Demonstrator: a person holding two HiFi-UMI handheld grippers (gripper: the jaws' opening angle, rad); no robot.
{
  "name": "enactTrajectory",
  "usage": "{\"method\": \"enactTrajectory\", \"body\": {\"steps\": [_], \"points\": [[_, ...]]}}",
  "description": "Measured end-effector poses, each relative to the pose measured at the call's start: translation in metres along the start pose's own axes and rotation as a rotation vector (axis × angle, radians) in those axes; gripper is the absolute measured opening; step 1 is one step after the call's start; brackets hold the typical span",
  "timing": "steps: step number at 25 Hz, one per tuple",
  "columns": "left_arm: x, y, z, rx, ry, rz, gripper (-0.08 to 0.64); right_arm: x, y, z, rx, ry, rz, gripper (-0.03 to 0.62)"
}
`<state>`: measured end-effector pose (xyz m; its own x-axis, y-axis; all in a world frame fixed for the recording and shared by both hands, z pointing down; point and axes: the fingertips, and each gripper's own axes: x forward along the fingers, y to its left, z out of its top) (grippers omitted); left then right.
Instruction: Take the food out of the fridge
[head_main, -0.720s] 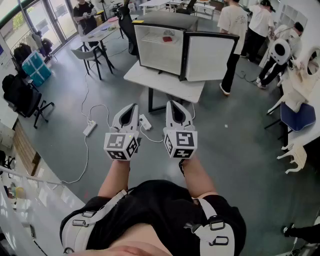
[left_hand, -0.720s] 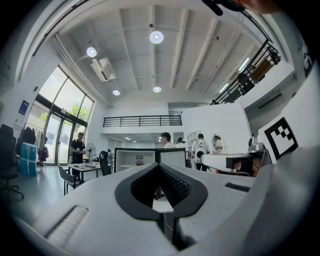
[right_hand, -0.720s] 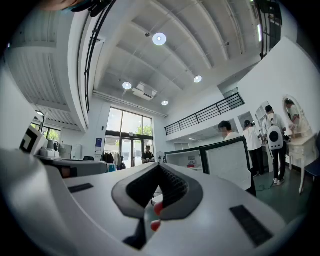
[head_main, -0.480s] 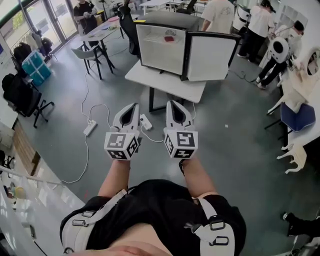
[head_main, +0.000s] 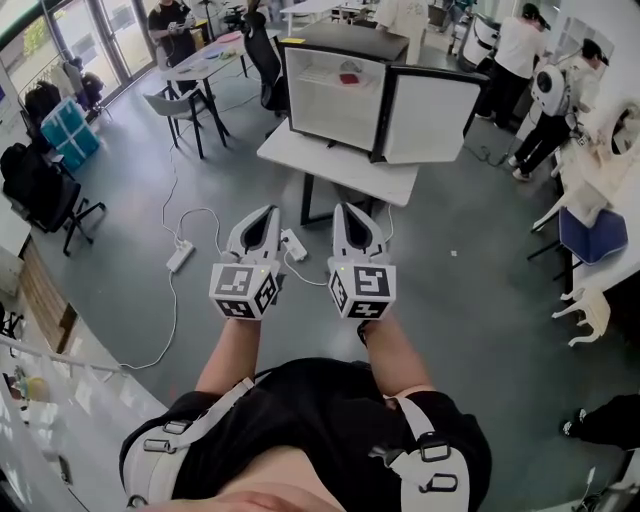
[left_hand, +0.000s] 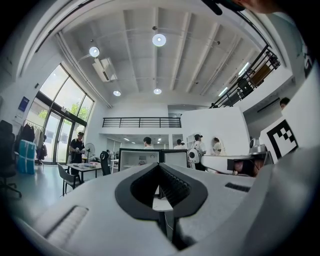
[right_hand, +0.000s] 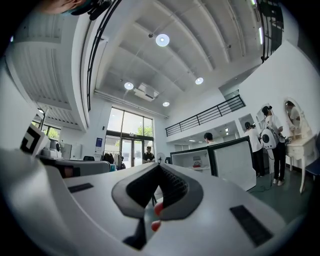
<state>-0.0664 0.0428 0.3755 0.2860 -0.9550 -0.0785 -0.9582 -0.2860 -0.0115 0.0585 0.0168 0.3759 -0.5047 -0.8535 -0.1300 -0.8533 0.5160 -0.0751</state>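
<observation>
The white left gripper (head_main: 262, 214) and white right gripper (head_main: 350, 210) sit side by side, jaws closed on nothing. The black-framed white fridge (head_main: 330, 100) stands door-open on the white rectangular surface (head_main: 340, 172), well apart.

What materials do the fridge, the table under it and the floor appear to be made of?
Fridge: dark casing, probably painted metal; the white, smooth interior looks like plastic.
Table: flat matte white top, likely laminate; thin dark legs, probably metal.
Floor: seamless grey with faint sheen, likely sealed concrete or vinyl.
</observation>
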Motion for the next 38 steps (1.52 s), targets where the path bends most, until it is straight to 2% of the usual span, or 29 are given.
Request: {"method": "enactTrajectory", "body": {"steps": [10,21,28,38], "points": [[-0.027,0.021,-0.012,-0.011,0.004,-0.020,-0.002,-0.001,0.029,-0.015,-0.011,0.017,-0.024,0.008],[-0.002,0.046,-0.019,0.012,0.005,0.011,-0.002,0.036,0.018,-0.022,0.000,0.000,-0.025,0.008],[0.060,0.072,-0.031,0.030,0.011,0.010,-0.002,0.098,-0.014,-0.042,0.024,-0.002,-0.026,0.009],[0.200,0.103,-0.046,0.032,0.029,-0.026,-0.002,0.217,-0.094,-0.058,0.047,0.005,-0.059,0.008]]}}
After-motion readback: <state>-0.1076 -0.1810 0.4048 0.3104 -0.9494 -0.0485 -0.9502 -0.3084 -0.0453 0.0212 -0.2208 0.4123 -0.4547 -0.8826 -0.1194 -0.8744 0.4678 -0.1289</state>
